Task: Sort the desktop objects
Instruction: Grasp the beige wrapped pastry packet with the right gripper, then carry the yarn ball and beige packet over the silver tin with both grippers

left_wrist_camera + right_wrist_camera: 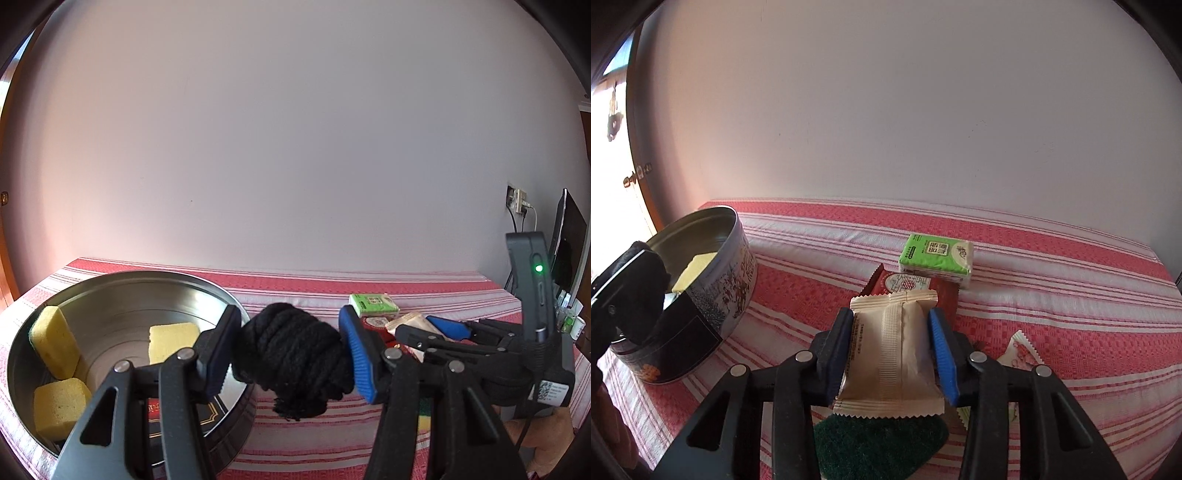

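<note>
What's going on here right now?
The left gripper holds a black yarn ball beside the tin, which already contains three yellow sponges. The right gripper is shut on a beige packet. A green tissue pack and a red packet lie on the striped cloth.

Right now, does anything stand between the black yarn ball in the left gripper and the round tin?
Nothing visible does: the black yarn ball hangs just beside the open round tin, which holds three yellow sponges.
</note>
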`<state>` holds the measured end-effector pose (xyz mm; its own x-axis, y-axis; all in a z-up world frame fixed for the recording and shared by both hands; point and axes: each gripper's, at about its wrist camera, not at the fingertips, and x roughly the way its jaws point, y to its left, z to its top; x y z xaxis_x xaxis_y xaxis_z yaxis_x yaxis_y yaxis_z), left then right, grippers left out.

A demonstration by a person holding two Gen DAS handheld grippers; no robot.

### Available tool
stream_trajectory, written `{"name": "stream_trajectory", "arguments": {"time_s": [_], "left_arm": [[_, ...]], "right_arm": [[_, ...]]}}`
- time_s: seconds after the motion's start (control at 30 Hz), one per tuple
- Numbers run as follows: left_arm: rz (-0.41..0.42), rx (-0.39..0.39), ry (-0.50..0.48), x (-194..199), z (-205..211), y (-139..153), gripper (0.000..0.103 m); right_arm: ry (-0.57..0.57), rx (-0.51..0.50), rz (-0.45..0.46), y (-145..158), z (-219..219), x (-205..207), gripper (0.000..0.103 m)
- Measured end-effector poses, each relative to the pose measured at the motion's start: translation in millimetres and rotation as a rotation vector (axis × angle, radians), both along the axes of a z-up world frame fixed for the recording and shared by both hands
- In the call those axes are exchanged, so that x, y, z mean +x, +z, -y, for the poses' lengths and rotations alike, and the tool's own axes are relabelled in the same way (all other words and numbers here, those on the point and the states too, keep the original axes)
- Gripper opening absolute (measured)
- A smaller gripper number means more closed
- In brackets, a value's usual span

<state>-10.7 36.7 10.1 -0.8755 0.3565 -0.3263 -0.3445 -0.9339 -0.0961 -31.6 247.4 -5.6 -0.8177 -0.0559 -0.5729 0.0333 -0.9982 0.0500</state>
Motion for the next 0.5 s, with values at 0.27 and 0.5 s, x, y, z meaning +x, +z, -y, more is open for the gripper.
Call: {"name": "stream_trajectory", "arguments": {"time_s": [0.27, 0.5], "left_arm": [[0.003, -0.001, 0.023, -0.7, 0.4, 0.4, 0.055], [0.003, -0.018, 0.038, -2.4, 1.8, -2.2, 0.055]], "right_arm": [[-0.058, 0.050, -0.204, 22.5, 24.1, 36.8, 0.044], [-0.074, 0.195, -0.352, 35.6, 61.2, 54.8, 0.045]]}}
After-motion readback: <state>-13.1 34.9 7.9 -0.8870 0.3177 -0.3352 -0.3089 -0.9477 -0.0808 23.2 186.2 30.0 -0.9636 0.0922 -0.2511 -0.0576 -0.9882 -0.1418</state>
